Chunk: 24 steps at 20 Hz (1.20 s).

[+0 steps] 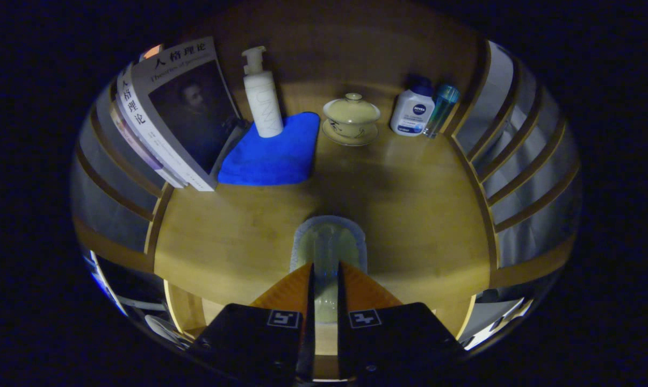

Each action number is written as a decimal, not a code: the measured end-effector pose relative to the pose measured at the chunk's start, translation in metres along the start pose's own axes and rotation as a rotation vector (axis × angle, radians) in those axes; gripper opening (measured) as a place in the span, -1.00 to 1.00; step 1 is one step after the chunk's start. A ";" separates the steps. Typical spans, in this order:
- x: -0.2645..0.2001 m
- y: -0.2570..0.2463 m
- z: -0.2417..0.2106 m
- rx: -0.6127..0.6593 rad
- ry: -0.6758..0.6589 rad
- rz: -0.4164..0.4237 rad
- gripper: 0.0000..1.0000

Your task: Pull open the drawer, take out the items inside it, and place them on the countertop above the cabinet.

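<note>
The claw (325, 274) holds its two fingers close together, clamped on a pale, translucent soft packet with a crimped edge (328, 242); the packet sticks out just ahead of the fingertips, above the near middle of the light wooden countertop (410, 215), though whether it touches the wood I cannot tell; far beyond it, a cream lidded ceramic cup on a saucer (351, 119) stands near the back; to the left a folded blue cloth (273, 153) lies flat with a white pump bottle (263, 97) upright on its far edge; left again, a row of grey-covered books (168, 118) leans; on the far right a white bottle with a dark blue cap (413, 110) stands just beside a slim teal bottle (441, 110); slatted wooden side walls (517, 161) flank the surface.
</note>
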<state>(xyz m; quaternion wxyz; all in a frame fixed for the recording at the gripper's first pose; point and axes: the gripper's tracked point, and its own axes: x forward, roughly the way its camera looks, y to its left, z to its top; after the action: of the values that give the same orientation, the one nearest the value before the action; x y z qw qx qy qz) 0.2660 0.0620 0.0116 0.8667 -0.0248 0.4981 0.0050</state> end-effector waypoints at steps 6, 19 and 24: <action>-0.017 0.000 0.009 0.012 -0.134 0.010 -0.16; -0.091 0.011 -0.049 0.001 -0.613 0.069 0.06; -0.165 -0.007 -0.076 0.039 -0.939 0.041 0.50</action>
<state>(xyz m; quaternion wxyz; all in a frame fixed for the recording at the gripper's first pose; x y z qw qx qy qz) 0.1174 0.0541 0.1166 0.9983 0.0064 0.0524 0.0237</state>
